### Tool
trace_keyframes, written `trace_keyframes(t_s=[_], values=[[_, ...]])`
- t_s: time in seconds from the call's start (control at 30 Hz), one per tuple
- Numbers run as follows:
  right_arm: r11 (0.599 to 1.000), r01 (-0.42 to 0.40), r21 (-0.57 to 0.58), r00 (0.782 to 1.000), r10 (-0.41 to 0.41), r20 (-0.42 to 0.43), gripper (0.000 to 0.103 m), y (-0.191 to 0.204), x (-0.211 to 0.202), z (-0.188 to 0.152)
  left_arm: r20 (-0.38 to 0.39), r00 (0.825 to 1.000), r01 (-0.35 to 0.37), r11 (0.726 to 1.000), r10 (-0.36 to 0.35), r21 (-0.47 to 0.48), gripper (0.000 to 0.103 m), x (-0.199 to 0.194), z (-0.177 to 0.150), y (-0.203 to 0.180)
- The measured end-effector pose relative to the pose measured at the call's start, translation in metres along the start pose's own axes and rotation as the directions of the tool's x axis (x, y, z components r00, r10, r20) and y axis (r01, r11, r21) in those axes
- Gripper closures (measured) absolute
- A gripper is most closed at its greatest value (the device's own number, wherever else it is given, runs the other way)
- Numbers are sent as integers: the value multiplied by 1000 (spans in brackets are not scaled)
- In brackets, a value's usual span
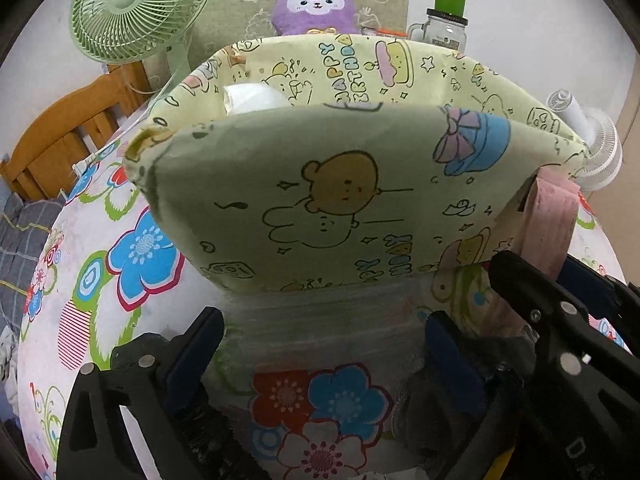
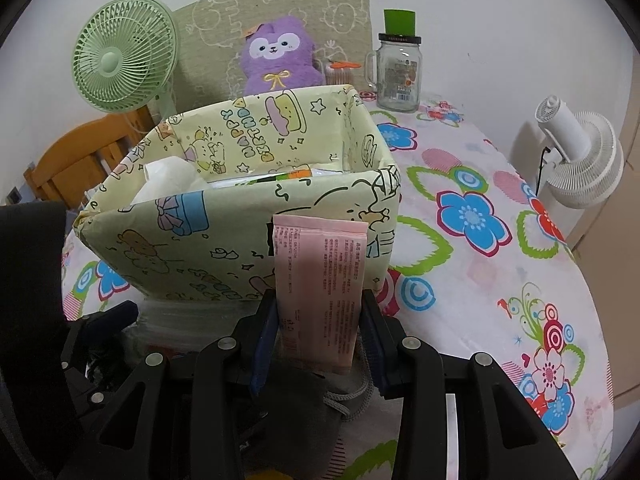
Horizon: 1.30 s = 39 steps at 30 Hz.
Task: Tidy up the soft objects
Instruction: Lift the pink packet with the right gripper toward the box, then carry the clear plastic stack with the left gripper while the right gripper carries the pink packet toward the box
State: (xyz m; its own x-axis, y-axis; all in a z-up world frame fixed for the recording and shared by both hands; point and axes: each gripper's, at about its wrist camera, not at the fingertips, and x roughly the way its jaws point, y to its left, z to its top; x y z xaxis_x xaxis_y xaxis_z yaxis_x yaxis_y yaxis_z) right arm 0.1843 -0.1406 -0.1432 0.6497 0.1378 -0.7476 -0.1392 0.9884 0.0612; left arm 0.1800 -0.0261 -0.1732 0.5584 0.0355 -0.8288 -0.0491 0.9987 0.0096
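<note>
Two views are given of one round table (image 2: 500,240) covered by a flowered cloth. At the upper left of the right wrist view a green fan (image 2: 120,60) is seen, with a wooden chair back (image 2: 80,152) below it. Toward the centre a pale yellow cartoon-printed box (image 2: 224,240) is set on the cloth, and a white soft bundle (image 2: 168,182) is seen inside it near its left wall. Behind the box a purple plush toy (image 2: 280,56) is propped against a printed board, and a glass jar with a green lid (image 2: 398,68) is placed to its right. At the lower centre the right gripper (image 2: 318,344) is clamped on a pink packet (image 2: 320,288), which is held upright just in front of the box's near wall. At the right edge a white fan (image 2: 580,160) is seen.

In the left wrist view the left gripper (image 1: 320,344) is spread wide at the bottom of the frame, with nothing between its fingers; the box fills the centre, and the pink packet is visible at the right.
</note>
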Motion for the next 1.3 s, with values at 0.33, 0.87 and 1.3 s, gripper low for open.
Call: trace_keyframes(t_s=[0.33,0.87,1.3], values=[[1000,-7,-7,1000,7,-1,60,2,-1,-1,11,1000,22,1000,-22,-8,11,-1,-4,3],[1000,-10,-21,999,11,53,60,10,-29,-5,52,997,57,998,-57,-2,13,-32,-9,2],[999,4,-32,996,-1,86,60,15,-52,-9,59,996,68,998,-68,3,31,-52,-19,0]])
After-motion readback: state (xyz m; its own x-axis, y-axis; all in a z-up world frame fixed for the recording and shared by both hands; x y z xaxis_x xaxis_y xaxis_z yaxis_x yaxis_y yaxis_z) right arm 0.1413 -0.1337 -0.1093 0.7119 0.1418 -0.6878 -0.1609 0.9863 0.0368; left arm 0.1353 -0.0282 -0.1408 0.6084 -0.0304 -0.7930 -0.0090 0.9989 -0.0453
